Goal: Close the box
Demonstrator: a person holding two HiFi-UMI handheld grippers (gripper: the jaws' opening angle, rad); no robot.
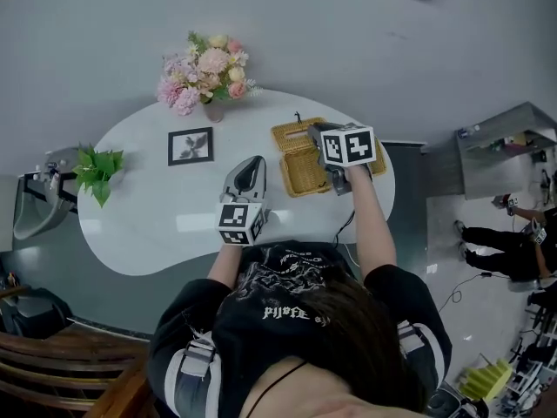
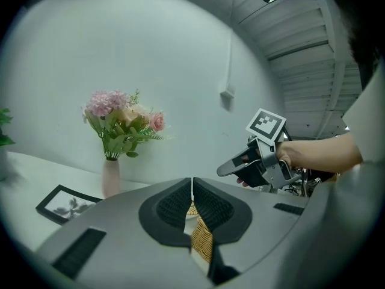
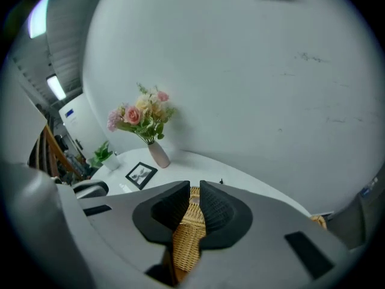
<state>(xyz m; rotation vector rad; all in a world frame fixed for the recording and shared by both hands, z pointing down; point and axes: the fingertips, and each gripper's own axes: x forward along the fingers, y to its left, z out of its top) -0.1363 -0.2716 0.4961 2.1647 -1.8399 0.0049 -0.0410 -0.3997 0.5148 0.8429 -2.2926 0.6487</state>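
A woven wicker box [image 1: 298, 165] lies on the right part of the white table [image 1: 139, 225]. My right gripper [image 1: 317, 131] hangs over the box's far right part and points down at it; its jaws stand a little apart with nothing between the pads, and wicker [image 3: 186, 239] shows through the gap. How the lid lies I cannot tell. My left gripper [image 1: 251, 161] is held left of the box, nearer the front edge, pointing almost level. Its jaws [image 2: 192, 182] are shut and empty. In the left gripper view the wicker [image 2: 201, 236] shows below the pads and the right gripper [image 2: 231, 167] is at right.
A vase of pink flowers [image 1: 204, 72] stands at the table's back. A framed picture [image 1: 190, 145] lies left of the box and a small green plant [image 1: 97, 171] is at the far left edge. A wooden chair [image 1: 61, 364] is at lower left, and a person [image 1: 505, 242] sits at right.
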